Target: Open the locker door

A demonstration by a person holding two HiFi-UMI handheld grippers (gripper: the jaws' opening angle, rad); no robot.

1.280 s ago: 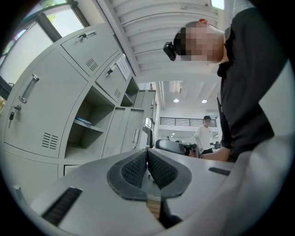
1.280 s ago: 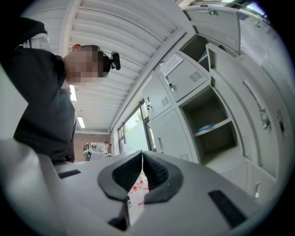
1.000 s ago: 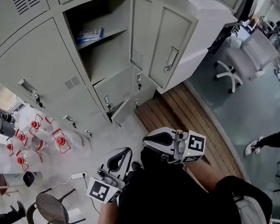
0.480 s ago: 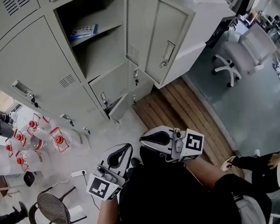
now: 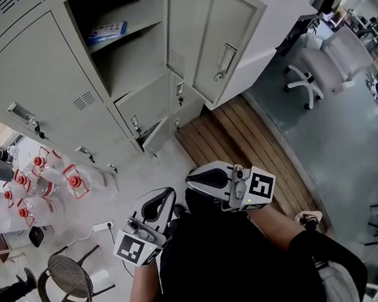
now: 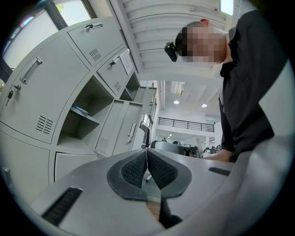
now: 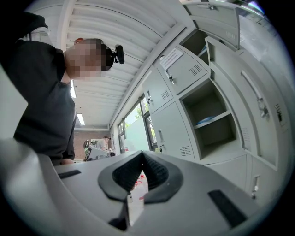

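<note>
Locker door (image 5: 222,42) already stands swung wide out from the right edge of its open compartment (image 5: 125,60), so the task looks done or nearly done. It hangs well apart from both of your grippers, which you hold close to your body.

Your left gripper (image 5: 161,199) has its jaws pressed together with nothing between them. Your right gripper (image 5: 201,179) is the same: pads meeting, nothing held.

I judge the door to be thin painted sheet metal, so it is stiff and rather light, and it should turn easily on its hinges with little force. The painted face is smooth and probably slippery for the pads, so a pinch on the flat panel will not hold. If you must move it more, take the handle (image 5: 225,58) on its outer face, or hook the free edge, and pull along the swing.
</note>
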